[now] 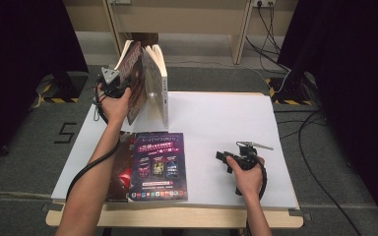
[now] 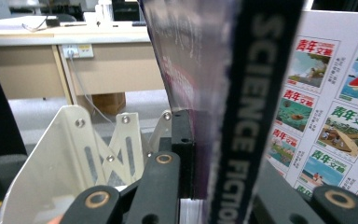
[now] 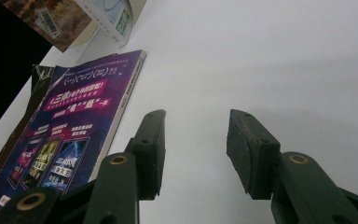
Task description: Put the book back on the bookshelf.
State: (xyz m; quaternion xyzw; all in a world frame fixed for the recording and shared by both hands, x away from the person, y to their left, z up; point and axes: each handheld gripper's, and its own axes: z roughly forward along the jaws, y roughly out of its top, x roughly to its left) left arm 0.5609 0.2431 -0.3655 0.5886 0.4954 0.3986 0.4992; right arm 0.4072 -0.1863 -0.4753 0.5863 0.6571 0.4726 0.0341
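Observation:
My left gripper (image 1: 115, 81) is at the table's far left, shut on a dark magazine (image 1: 134, 78) that stands upright on its edge. In the left gripper view the black pad (image 2: 184, 154) presses on this magazine (image 2: 242, 116), whose spine reads "SCIENCE FICTION"; the other jaw is hidden behind it. A second upright book (image 1: 158, 83) leans beside it, its cover (image 2: 326, 116) printed with several small pictures. A purple magazine (image 1: 158, 164) lies flat at the front left. My right gripper (image 1: 222, 158) rests on the white tabletop to its right, open (image 3: 196, 144) with nothing between its jaws.
A darker magazine (image 1: 120, 167) lies partly under the purple magazine (image 3: 74, 126). The white table sheet (image 1: 216, 118) is bare in the middle and at the right. A wooden desk (image 2: 74, 51) stands beyond the table. Cables (image 1: 295, 123) run across the grey floor at the right.

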